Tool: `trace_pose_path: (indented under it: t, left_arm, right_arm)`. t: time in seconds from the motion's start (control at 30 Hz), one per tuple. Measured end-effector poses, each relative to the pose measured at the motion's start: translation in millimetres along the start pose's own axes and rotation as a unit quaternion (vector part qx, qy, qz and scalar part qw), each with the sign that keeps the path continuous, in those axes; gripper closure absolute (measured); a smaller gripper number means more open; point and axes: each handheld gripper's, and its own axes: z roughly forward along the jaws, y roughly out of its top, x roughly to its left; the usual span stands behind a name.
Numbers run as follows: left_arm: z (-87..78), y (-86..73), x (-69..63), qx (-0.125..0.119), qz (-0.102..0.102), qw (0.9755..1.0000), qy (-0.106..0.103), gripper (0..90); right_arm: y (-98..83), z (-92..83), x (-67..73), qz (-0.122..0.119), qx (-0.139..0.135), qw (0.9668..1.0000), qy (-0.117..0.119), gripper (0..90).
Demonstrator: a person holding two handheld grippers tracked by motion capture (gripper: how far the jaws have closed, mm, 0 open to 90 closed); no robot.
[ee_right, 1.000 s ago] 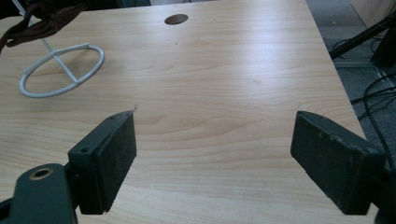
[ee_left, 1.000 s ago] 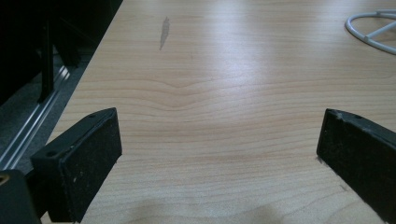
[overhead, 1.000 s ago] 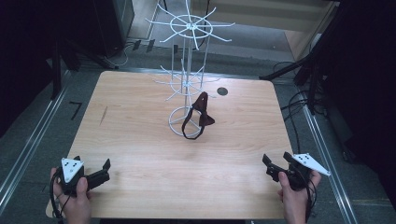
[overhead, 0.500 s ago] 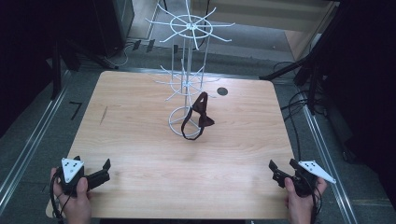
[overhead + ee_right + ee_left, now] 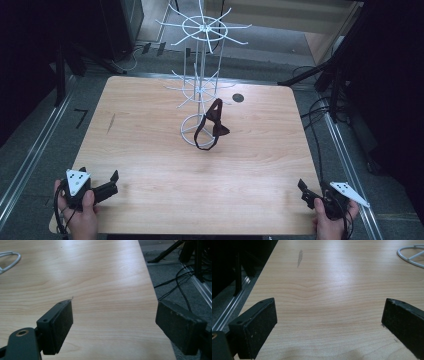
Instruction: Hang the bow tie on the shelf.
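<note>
A white wire display stand [image 5: 201,85] rises from the far middle of the wooden table [image 5: 150,150]. A dark bow tie with its strap loop [image 5: 212,126] hangs from a low arm of the stand, down by its ring base [image 5: 412,255]. My left gripper [image 5: 111,181] rests at the table's near left corner, held by a hand, its jaws wide apart with only bare wood between them [image 5: 329,315]. My right gripper [image 5: 305,189] sits at the near right corner, also open and holding nothing [image 5: 113,315].
A small dark round hole [image 5: 238,98] lies in the tabletop behind the stand. Metal rails [image 5: 30,160] run along the table's left and right sides. Cables [image 5: 180,282] and stand legs lie on the floor to the right.
My right gripper has drawn back toward the near right corner and a little rightward. The left gripper, the stand and the bow tie have stayed put.
</note>
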Motion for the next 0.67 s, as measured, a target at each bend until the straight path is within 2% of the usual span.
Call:
trace_pose_path:
  t: [0.17,0.37,0.43,0.53,0.67]
  left_arm:
    - [-0.1,0.1,-0.4,0.001,0.001,1.0,0.001,0.4]
    - [-0.2,0.0,-0.7,0.0,0.002,1.0,0.002,0.4]
    - [-0.1,0.0,-0.8,0.001,0.002,1.0,0.002,0.4]
    - [-0.1,0.0,-0.9,0.001,0.004,1.0,0.002,0.4]
    - [0.0,0.0,-1.5,0.001,0.006,1.0,0.002,0.4]
  right_arm:
    - [-6.0,-1.2,-6.8,0.003,0.004,1.0,-0.006,15.1]
    - [-10.2,-0.4,-7.4,0.005,0.006,1.0,-0.005,15.1]
    - [-10.5,-0.5,-7.8,-0.001,0.002,1.0,-0.005,15.0]
    - [-11.2,-2.2,-8.8,0.012,-0.006,0.9999,-0.007,15.5]
    - [-11.0,-2.1,-9.0,0.012,-0.007,0.9999,-0.008,15.5]
